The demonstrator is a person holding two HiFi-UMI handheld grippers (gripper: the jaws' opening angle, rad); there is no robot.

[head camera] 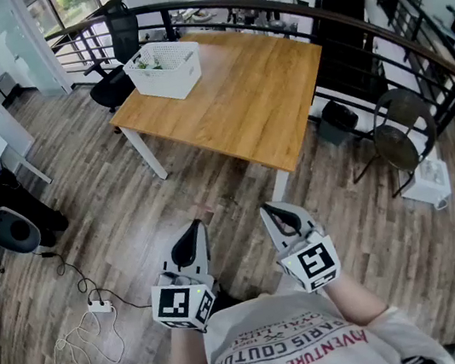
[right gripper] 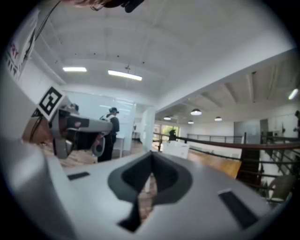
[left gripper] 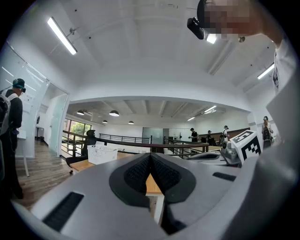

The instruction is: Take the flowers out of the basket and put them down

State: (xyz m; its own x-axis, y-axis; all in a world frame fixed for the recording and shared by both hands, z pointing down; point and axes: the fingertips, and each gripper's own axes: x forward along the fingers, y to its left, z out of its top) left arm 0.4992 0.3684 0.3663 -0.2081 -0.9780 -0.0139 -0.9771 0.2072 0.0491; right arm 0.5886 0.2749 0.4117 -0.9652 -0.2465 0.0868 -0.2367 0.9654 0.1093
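Task not started. The white basket [head camera: 164, 78] sits on the wooden bench [head camera: 248, 100], at the bench's far left corner, and the flowers [head camera: 153, 62] are inside the basket, showing only as small green bits above its rim; too small to tell which way their stems run. The basket's long side runs roughly across the head view, slightly tilted. The person stands well back from the basket, off the bench's near edge, with both tools held low and close to the body. The left tool [head camera: 193, 226] has its jaws pressed together with nothing between them; in the left gripper view the dark pads [left gripper: 140, 171] meet in a closed seam and the basket [left gripper: 101, 153] shows far ahead, just left of that seam. The right tool [head camera: 268, 210] is likewise pressed together and empty, and in the right gripper view its tip [right gripper: 151, 161] points toward the basket [right gripper: 176, 149], small and distant, slightly right of the seam. Key relation: the basket lies almost straight ahead of the left tool and ahead-left of the right tool, both well apart from it, so the left looks marginally nearer. Likely next: step up to the basket, spread one tool's jaws, and reach down from above the basket's rim to the flowers.
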